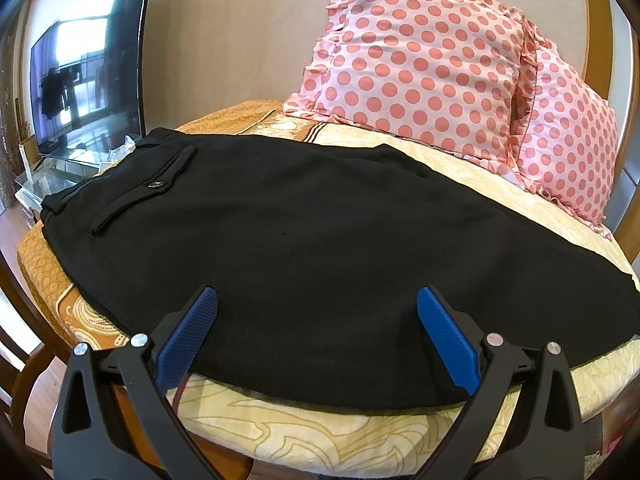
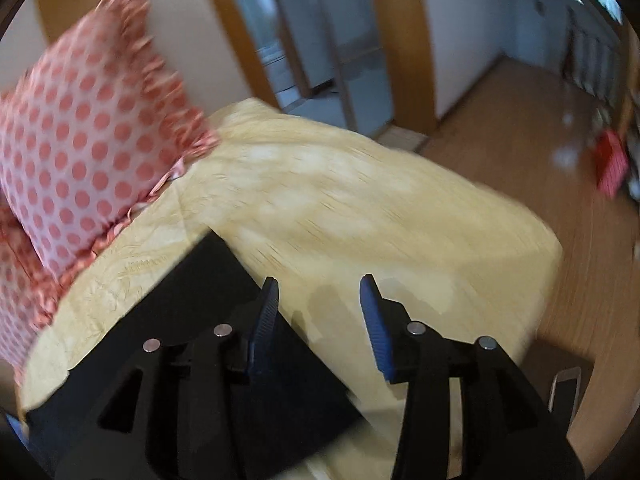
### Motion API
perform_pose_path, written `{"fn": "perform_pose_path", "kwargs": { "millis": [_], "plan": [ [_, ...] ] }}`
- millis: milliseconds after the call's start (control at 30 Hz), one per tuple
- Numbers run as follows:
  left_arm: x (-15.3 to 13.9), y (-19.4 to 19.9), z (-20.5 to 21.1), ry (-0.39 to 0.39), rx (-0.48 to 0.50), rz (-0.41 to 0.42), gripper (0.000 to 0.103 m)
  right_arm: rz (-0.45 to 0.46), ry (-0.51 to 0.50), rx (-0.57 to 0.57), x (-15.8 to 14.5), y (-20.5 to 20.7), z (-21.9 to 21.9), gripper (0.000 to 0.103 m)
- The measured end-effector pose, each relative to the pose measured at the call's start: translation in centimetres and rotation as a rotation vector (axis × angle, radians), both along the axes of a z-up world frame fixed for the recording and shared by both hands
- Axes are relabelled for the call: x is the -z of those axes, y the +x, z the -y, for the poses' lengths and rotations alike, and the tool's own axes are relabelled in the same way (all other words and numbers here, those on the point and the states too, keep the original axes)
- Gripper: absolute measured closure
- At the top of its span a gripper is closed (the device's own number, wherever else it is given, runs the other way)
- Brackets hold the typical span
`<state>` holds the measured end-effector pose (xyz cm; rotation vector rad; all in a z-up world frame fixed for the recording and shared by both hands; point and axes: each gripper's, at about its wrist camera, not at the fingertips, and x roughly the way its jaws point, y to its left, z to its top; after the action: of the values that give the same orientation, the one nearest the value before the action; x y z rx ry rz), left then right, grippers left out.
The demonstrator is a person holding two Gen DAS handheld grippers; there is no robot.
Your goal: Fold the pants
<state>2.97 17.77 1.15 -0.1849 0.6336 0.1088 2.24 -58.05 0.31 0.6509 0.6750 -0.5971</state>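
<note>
Blue-padded and spread wide, the left gripper point(image 1: 318, 300) hovers just above the near hem of the pants point(image 1: 280, 220), nothing between its pads; judging by that poise, it waits to pinch the edge for the next fold. Those black pants lie flat on the yellow patterned bedspread point(image 1: 320, 432), waistband and buttoned back pocket point(image 1: 156, 186) towards the left end, the legs running off to the right, already laid one over the other so that only a crosswise fold seems left.

On the right wrist view, blurred by motion, the right gripper point(image 2: 319, 292) stands partly open and empty, its left finger over the leg end of the pants point(image 2: 208, 300), its right finger over bare bedspread point(image 2: 360, 208); probably it is lining up on that corner.

Beyond the pants, two pink polka-dot pillows point(image 1: 420, 60) lean against the wall, clear of the folding space. Left of the waistband and farther back, a television point(image 1: 88, 68) stands on a glass stand.
</note>
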Motion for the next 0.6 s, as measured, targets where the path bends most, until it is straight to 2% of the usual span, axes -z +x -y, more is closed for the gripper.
{"fn": "perform_pose_path", "kwargs": {
  "millis": [100,167,233,400,467,533,600],
  "plan": [
    [-0.1,0.0,-0.1,-0.003,0.011,-0.003,0.004,0.074,0.12,0.069,1.5,-4.2,0.0,0.059],
    [-0.1,-0.1,-0.1,-0.005,0.018,-0.002,0.004,0.146,0.166,0.074,2.0,-5.7,-0.6,0.059],
    [-0.1,-0.1,-0.1,-0.006,0.021,-0.001,0.004,0.173,0.191,0.056,2.0,-5.9,-1.5,0.059],
    [-0.1,-0.3,-0.3,-0.018,0.022,0.01,0.004,0.303,0.329,-0.014,3.1,-4.7,-3.1,0.059],
    [-0.1,-0.4,-0.5,-0.034,0.023,0.016,0.004,0.343,0.319,-0.004,3.1,-4.7,-3.7,0.059],
    [-0.1,-0.4,-0.6,-0.042,0.025,0.019,0.003,0.386,0.278,-0.005,2.9,-4.9,-4.2,0.068],
    [-0.2,-0.4,-0.6,-0.046,0.029,0.02,0.003,0.442,0.313,-0.032,3.5,-4.7,-4.1,0.079]
  ]
}}
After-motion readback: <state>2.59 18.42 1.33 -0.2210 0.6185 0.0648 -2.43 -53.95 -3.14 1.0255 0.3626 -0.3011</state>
